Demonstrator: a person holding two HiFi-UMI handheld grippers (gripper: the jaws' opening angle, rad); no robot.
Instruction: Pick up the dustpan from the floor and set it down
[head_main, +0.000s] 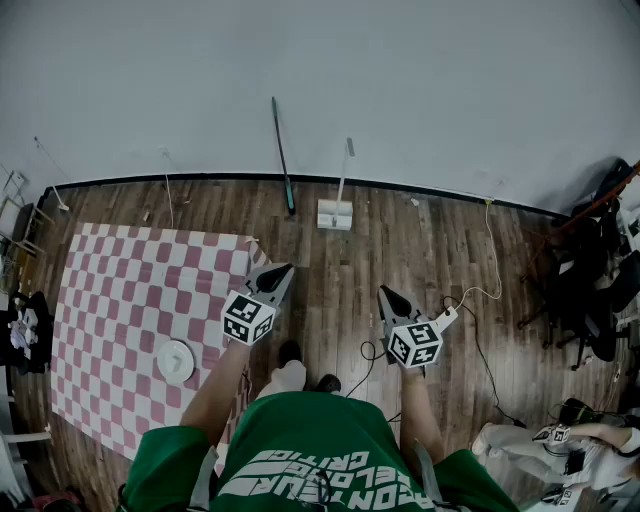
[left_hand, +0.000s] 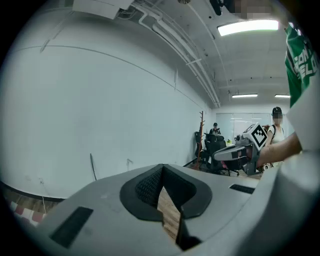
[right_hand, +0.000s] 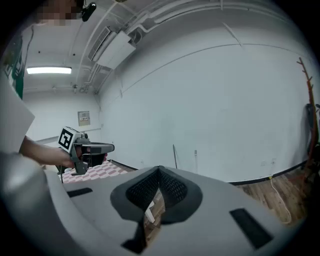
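Dustpan (head_main: 334, 214) – white, on the wood floor (head_main: 330, 290) at the foot of the wall (head_main: 420, 90), handle upright against the wall. Dark broom stick (head_main: 283, 155) leans just to its left. Nothing touches the dustpan.

I see both tools held up in front of the operator, well short of it and apart from each other, pointing toward the wall.
- Left hand-held gripper (head_main: 278, 270): jaws together at the tips, nothing btwn them – only floor shows through the slot below the pads in the left gripper view.
- Right hand-held gripper (head_main: 384, 293): closed, empty too.

Pink-and-white checkered mat (head_main: 110, 300) lies on the floor to the left w/ a white round disc (head_main: 175, 360) on it. White cable (head_main: 480, 290) trails along the floor on the right.
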